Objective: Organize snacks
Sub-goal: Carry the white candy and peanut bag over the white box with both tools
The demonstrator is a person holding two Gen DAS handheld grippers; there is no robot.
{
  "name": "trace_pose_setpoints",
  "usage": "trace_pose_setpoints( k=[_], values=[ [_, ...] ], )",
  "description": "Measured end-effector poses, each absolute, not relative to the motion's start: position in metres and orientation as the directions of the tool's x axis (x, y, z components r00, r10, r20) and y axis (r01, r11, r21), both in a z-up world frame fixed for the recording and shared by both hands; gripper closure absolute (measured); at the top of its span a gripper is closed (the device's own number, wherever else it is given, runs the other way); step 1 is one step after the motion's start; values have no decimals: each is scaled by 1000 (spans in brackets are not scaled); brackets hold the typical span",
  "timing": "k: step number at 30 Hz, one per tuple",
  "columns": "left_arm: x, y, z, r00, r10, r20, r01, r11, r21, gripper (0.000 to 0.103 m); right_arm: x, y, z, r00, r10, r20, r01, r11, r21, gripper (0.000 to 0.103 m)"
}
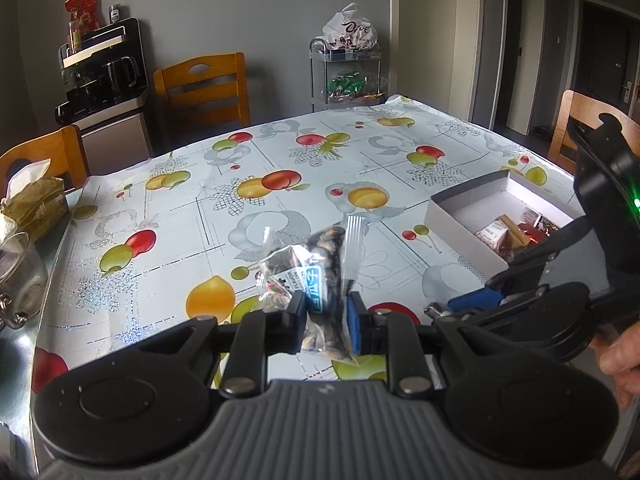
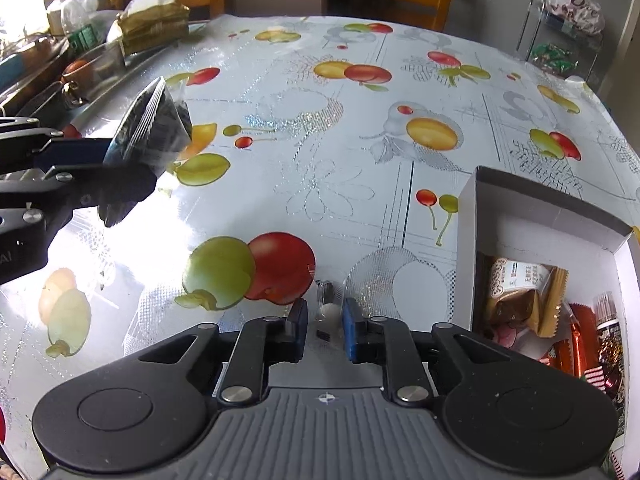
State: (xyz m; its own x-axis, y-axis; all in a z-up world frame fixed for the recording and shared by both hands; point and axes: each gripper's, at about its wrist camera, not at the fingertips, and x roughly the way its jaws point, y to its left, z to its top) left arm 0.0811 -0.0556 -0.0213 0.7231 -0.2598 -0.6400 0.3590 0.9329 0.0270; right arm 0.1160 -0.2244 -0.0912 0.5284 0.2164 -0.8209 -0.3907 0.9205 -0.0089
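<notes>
Clearly two packets are in hand at once. The left gripper (image 1: 326, 322) is clamped on a clear packet of dark seeds (image 1: 320, 280), pinching it low down so that the crimped top stands free above the pads. It holds the packet lifted off the fruit-print tablecloth (image 1: 200, 184), which I take as a carrying hold and not a pick still in progress. From the right wrist view the same packet shows at the left edge, well apart from the white cardboard box (image 2: 468, 248).

The right gripper (image 2: 325, 326) points steeply down at the cloth, with its jaws drawn close together on a small clear wrapper (image 2: 326, 304) that has something pale inside. The pads look pressed to its sides, though the wrapper is small and glare makes the contents hard to name. Whether it has left the cloth I cannot tell.

The box sits open near the table's right side, just beside the right gripper. It already holds several snacks: a tan and white pastry pack (image 2: 524, 292), red wrapped pieces and a dark foil one, all lying loose at the near end. The far end is bare, so both packets should fit there.

A tissue pack (image 1: 34, 200) and a glass jar (image 1: 20, 272) stand at the left table edge, away from the work
</notes>
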Motion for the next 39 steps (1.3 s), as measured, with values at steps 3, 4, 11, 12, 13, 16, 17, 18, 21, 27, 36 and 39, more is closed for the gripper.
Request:
trace_pose_setpoints(
  k=[3,4,11,12,13,16,17,18,21,27,36,39],
  values=[
    [81,-57,-21,723,-262,-640,362,932,27,85,116,-227,-90,529,225,-819,-380,925,9,84],
    [80,-57,-21,722,-264,-640,363,931,26,85,115,-228,-89,531,227,-816,-377,926,13,84],
    [81,-64,-19,719,-279,-636,380,925,25,85,110,-236,-72,555,248,-794,-355,934,44,84],
    [81,-65,-19,719,-282,-635,384,923,25,85,109,-237,-70,558,252,-790,-351,935,50,84],
    [80,-66,-19,719,-285,-634,387,922,25,85,108,-238,-67,563,255,-787,-348,936,54,84],
    [79,-71,-18,719,-293,-631,396,918,25,85,105,-241,-60,574,263,-775,-340,938,67,84],
    [79,-72,-17,718,-295,-630,399,917,25,85,104,-242,-57,578,264,-772,-337,939,69,84],
    [79,-73,-17,718,-298,-629,402,915,26,85,104,-244,-55,582,265,-769,-335,940,70,84],
    [78,-76,-15,720,-302,-624,408,913,29,85,101,-247,-50,594,265,-760,-328,942,72,84],
    [78,-81,-12,723,-311,-617,418,908,32,85,94,-251,-39,616,266,-742,-319,945,74,84],
    [77,-90,-6,725,-328,-606,432,901,28,85,86,-258,-23,647,260,-717,-303,950,71,84],
    [76,-96,-4,723,-339,-602,444,896,28,85,84,-263,-20,657,252,-711,-289,955,71,84]
  ],
)
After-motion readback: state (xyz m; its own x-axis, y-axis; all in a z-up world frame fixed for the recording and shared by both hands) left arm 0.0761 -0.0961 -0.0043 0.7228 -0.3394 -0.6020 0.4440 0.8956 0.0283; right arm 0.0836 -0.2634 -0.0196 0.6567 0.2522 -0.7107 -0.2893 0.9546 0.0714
